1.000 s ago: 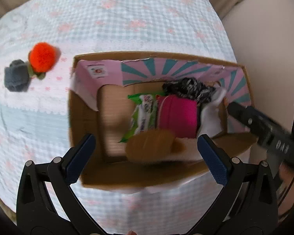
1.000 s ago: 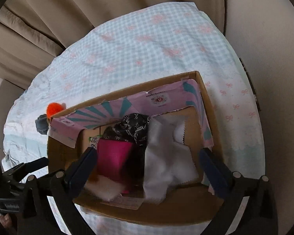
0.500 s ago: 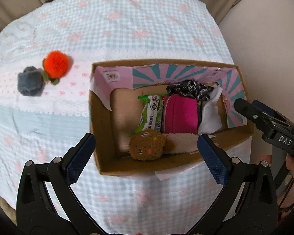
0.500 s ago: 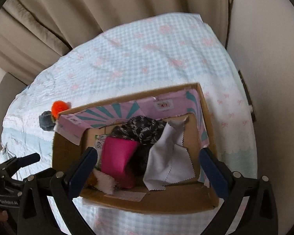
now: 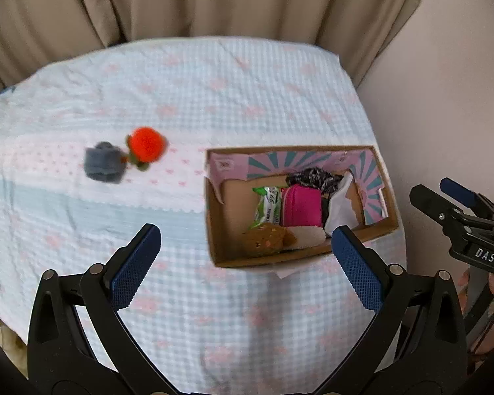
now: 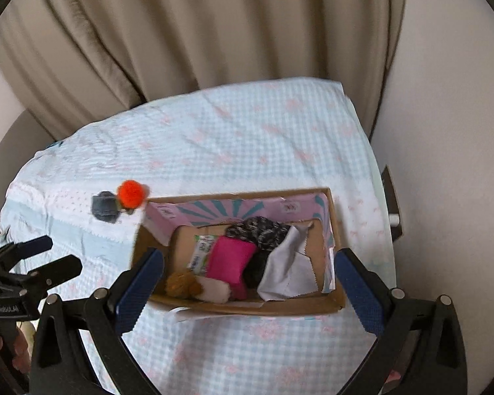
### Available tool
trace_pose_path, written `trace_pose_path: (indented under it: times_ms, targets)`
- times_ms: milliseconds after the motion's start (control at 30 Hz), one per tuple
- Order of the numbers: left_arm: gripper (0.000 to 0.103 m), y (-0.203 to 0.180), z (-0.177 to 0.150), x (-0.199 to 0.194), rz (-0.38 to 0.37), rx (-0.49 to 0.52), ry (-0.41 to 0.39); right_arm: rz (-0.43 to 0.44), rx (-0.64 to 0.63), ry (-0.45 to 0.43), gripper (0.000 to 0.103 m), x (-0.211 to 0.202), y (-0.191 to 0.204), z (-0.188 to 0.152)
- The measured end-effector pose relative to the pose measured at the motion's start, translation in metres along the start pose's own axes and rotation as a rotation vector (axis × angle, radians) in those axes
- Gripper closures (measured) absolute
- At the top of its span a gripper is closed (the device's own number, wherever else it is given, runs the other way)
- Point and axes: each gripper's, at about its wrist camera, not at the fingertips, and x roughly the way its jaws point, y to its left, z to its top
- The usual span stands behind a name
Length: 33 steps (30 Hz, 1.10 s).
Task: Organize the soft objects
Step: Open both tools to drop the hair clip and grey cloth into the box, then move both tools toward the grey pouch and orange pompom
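Now both grippers hang empty above the table, jaws spread wide: your left gripper [image 5: 247, 256] and your right gripper [image 6: 248, 283], neither touching anything

Two soft things lie outside the box [image 5: 214, 230]: the orange pompom [image 5: 145, 144] and the grey plush [image 5: 103, 166], touching or nearly so, well ahead of your left jaws and off to their left. From the right gripper they sit far to the left, beyond the box's far left corner

Handling, by the look of them: both light, squashy, no stiffness, nothing to break. The pompom's fluff will likely compress a lot before the pads bite, so close across its middle, clear of the small green bit at its base. The grey one looks blockier; take it across its short width

Inside the box, between your right jaws: pink pouch [image 6: 230, 260], white cloth [image 6: 289, 273], dark patterned fabric [image 6: 260, 232], green packet [image 6: 202, 250], brown plush [image 6: 181, 283]. Bare floor shows at the box's left end, the likeliest spot for both
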Motion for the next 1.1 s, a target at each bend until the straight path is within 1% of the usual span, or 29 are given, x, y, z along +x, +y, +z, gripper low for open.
trace_pose_path:
  times_ms: [100, 233, 400, 500, 600, 700, 867, 967, 1100]
  targets:
    - [0.000, 0.012, -0.008, -0.029, 0.004, 0.003, -0.042, 0.016, -0.021, -0.051, 0.000, -0.030, 0.024, -0.002]
    - [0.000, 0.040, -0.021, -0.066, 0.023, 0.000, -0.096, 0.055, -0.046, -0.101, 0.000, -0.058, 0.060, -0.006]
    - [0.000, 0.082, -0.038, -0.109, 0.038, -0.016, -0.159, 0.026, -0.091, -0.168, 0.000, -0.086, 0.111, -0.013]
    - [0.000, 0.110, -0.044, -0.129, 0.047, -0.019, -0.192, 0.030, -0.084, -0.187, 0.000, -0.097, 0.137, -0.015]
    - [0.000, 0.142, -0.046, -0.144, 0.044, -0.022, -0.222, 0.015, -0.082, -0.195, 0.000, -0.102, 0.165, -0.016]
    - [0.000, 0.175, -0.043, -0.153, 0.040, -0.020, -0.239, 0.023, -0.073, -0.200, 0.000, -0.103, 0.193, -0.013]
    - [0.000, 0.226, -0.030, -0.161, 0.044, 0.007, -0.267, 0.035, -0.041, -0.235, 0.000, -0.096, 0.239, -0.004]
    - [0.000, 0.255, -0.019, -0.157, 0.044, 0.040, -0.267, 0.018, -0.027, -0.241, 0.000, -0.084, 0.268, 0.001]
    - [0.000, 0.291, 0.000, -0.137, 0.023, 0.079, -0.245, 0.013, 0.033, -0.232, 0.000, -0.056, 0.301, 0.011]
